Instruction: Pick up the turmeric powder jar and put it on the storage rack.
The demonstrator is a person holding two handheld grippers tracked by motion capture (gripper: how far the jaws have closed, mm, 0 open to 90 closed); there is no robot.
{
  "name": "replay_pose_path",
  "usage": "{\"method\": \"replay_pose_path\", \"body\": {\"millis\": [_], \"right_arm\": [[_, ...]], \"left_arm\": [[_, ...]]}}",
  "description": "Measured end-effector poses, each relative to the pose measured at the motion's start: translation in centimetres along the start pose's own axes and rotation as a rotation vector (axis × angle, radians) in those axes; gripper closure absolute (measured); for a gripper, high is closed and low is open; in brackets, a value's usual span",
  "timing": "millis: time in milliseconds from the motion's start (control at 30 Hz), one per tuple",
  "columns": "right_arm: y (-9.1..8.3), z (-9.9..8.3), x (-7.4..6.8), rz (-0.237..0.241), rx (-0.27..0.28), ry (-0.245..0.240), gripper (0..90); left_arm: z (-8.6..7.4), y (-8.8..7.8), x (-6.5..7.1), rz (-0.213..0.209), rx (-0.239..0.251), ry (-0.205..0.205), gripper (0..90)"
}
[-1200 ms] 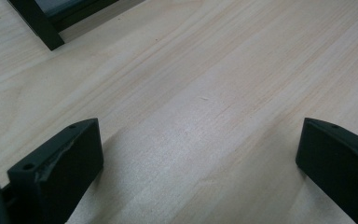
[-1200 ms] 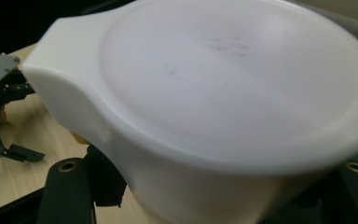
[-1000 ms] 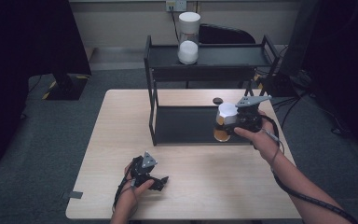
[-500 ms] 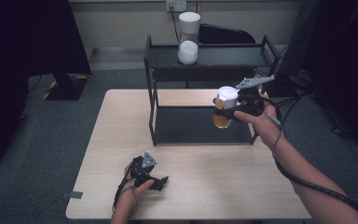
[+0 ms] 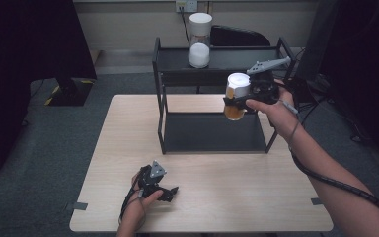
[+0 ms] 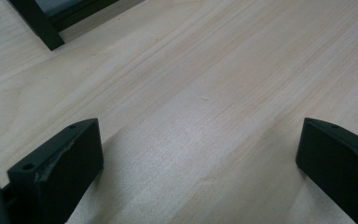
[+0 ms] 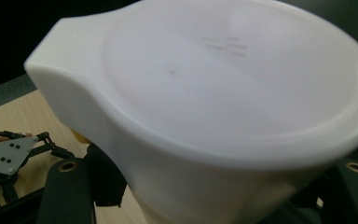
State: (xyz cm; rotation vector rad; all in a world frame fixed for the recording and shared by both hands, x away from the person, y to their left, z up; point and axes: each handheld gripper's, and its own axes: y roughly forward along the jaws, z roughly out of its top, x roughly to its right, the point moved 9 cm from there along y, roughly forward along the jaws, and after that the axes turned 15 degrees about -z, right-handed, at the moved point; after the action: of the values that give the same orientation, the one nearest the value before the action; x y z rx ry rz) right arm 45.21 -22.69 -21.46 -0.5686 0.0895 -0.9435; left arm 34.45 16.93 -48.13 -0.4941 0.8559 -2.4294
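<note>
A jar point(image 5: 237, 95) with a white lid and orange contents hangs in the air in front of the black rack's right side, about level with its top shelf. My right gripper point(image 5: 235, 103) is shut on it from the right. In the right gripper view the jar's white lid point(image 7: 223, 93) looms close, with the right gripper's point(image 7: 214, 198) black jaws against its sides. My left gripper point(image 5: 164, 188) rests on the wooden table point(image 5: 123, 148) near the front edge. In the left gripper view the left gripper point(image 6: 200, 154) stands open over bare wood.
The black two-tier rack point(image 5: 161, 98) stands at the back middle of the table, its lower shelf point(image 5: 212, 132) bare. On its top shelf stands a second jar point(image 5: 200, 40), white-lidded with white contents. A cable trails from the right gripper along the forearm.
The right gripper has lifted the orange jar from the rack's lower shelf up to top-shelf height. The left gripper has kept still.
</note>
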Motion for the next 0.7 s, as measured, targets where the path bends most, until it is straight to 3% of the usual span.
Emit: {"method": "replay_pose_path", "body": {"millis": [700], "right_arm": [[-0.8, 5.8, 0.5, -0.048, 0.004, -0.014, 30.7]], "left_arm": [[0.0, 0.0, 0.0, 0.000, 0.000, 0.000, 0.0]]}}
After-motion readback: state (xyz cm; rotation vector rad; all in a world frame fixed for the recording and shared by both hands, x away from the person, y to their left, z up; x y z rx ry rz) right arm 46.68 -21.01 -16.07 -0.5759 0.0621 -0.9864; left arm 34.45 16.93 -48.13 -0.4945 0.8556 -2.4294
